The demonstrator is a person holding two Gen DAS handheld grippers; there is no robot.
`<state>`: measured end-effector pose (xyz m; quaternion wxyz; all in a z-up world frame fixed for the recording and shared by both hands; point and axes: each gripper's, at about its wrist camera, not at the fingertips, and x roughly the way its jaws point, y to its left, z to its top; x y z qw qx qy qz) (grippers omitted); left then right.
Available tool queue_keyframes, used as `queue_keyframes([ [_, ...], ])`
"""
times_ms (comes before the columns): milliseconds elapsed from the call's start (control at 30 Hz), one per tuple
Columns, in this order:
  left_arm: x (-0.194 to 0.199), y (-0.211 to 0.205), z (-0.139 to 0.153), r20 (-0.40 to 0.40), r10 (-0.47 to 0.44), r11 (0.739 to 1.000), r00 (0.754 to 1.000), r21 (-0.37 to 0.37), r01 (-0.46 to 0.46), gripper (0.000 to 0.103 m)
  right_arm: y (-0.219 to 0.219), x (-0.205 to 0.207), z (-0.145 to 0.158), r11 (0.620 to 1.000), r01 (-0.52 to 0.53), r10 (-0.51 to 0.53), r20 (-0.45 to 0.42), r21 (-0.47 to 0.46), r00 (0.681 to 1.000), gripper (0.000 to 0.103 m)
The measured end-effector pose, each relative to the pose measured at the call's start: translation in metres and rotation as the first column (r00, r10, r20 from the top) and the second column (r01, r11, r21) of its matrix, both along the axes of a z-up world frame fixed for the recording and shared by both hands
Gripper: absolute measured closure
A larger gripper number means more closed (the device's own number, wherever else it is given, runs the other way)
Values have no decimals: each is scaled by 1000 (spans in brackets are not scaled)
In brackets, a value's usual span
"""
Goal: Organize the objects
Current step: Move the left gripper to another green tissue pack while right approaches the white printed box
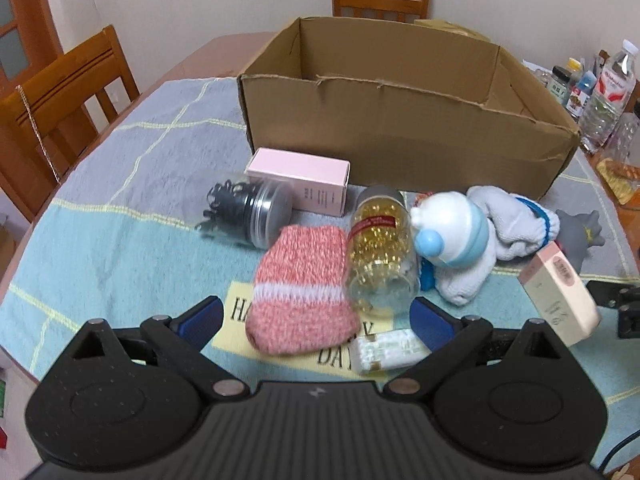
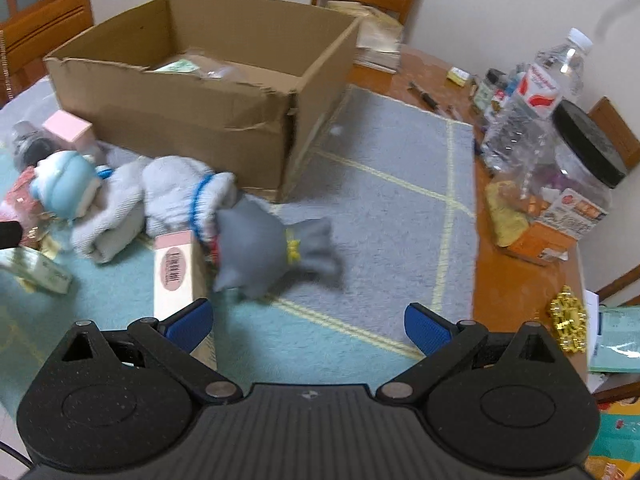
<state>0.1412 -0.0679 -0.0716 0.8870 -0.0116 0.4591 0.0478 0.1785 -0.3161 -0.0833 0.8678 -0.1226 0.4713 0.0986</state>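
While both grippers are hovering low over the blue-grey tablecloth [image 1: 120,184], neither is holding anything.

Left wrist view, left to right: the left gripper [image 1: 316,322] is standing wide, blue fingers [image 1: 202,318] well apart. Beyond its left finger a clear jar of black hair ties [image 1: 250,210] is lying on its side, with a pink carton [image 1: 304,180] just behind. Between the fingers a pink knitted sock [image 1: 302,292] is lying flat; a small white patterned packet [image 1: 386,350] is sitting just inside the right finger. A bottle of golden capsules [image 1: 380,248] is lying ahead, beside a white-and-blue bottle [image 1: 452,232] and white socks [image 1: 504,224]. The cardboard box [image 1: 400,136] is sitting open behind them all.

Right wrist view: the right gripper [image 2: 308,326] is also spread wide. A cream carton with a pink label [image 2: 176,268] is touching or passing behind its left finger [image 2: 192,322]; I cannot tell which. A grey toy cat [image 2: 272,246], blurred, is lying ahead between the fingers. Water bottles [image 2: 532,100] are standing far beyond the right finger.
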Motion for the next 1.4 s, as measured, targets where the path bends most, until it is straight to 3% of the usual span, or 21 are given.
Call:
queue_keyframes([
  [267,-16,-5,0,-24,-9,1000,1000,12,9,4,19,-10,3,996,-85,85,-2,32,996,0],
  [533,-23,-4,8,-7,-5,1000,1000,-14,5,4,41,-18,-4,979,-167,175,-64,115,982,0],
  [733,-25,-9,5,-17,-27,999,999,-43,26,4,61,-21,-22,974,-216,221,-69,69,973,0],
  [1033,-27,-25,-3,-42,-90,994,995,-57,88,4,25,-20,-33,992,-127,127,-91,10,988,0],
  [1233,-27,-37,-16,-59,-121,992,991,-51,118,4,-5,-15,-36,997,-22,33,-131,80,991,0],
  [1400,-26,-40,-30,-83,-105,994,991,-11,105,4,-6,-20,-37,997,-15,25,-124,76,992,0],
])
